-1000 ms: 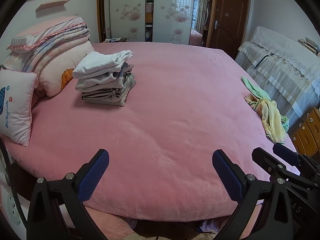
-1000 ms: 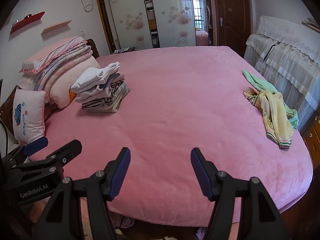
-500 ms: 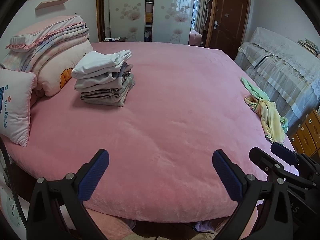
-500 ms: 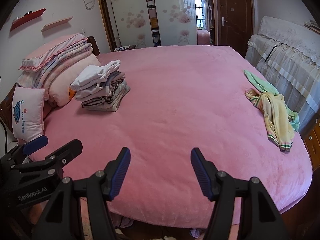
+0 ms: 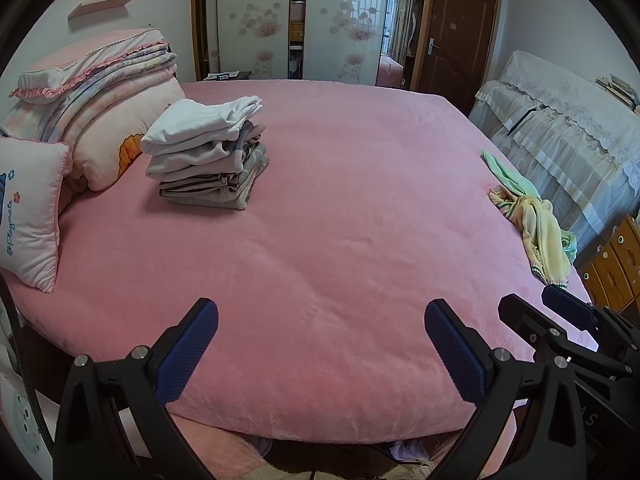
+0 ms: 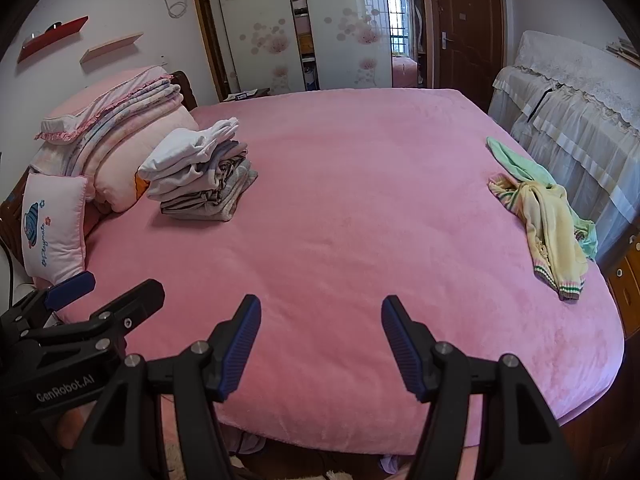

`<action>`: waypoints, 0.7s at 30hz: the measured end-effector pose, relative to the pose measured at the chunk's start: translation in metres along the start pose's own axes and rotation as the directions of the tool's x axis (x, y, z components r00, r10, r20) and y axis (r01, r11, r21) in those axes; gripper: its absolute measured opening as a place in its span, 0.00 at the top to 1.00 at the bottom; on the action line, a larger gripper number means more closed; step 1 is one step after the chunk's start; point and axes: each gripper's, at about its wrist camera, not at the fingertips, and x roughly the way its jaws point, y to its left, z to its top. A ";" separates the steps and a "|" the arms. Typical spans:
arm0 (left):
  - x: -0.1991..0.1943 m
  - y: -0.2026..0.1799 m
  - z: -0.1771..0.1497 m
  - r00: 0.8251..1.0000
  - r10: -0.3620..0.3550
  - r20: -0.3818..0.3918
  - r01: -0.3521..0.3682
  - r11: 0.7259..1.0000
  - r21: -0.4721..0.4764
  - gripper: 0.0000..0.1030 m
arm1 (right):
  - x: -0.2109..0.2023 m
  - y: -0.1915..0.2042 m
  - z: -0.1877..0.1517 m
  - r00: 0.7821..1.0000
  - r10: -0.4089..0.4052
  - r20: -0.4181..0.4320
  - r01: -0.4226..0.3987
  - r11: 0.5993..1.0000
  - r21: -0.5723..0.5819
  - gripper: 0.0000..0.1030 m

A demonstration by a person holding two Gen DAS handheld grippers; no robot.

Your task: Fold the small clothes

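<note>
A stack of folded clothes, white on top and grey below, rests on the pink bed at the left. An unfolded yellow and green garment lies crumpled near the bed's right edge. My left gripper hovers open over the bed's near edge, nothing between its blue pads. My right gripper is open and empty beside it. Each gripper shows in the other's view: the right gripper at the lower right, the left gripper at the lower left.
Pillows and folded blankets pile up at the bed's left end. A lace-covered piece of furniture stands along the right side, wooden drawers below it. Sliding wardrobe doors and a brown door are behind.
</note>
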 end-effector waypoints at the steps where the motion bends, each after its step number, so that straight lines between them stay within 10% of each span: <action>1: 0.000 0.000 0.000 1.000 0.001 -0.001 -0.001 1.000 0.000 0.00 | 0.000 0.000 0.000 1.000 0.000 -0.001 0.000 1.000 0.000 0.39; 21: 0.002 0.002 -0.003 1.000 0.006 -0.010 -0.006 1.000 0.002 0.00 | 0.001 -0.001 0.000 1.000 -0.001 0.000 0.001 1.000 -0.001 0.39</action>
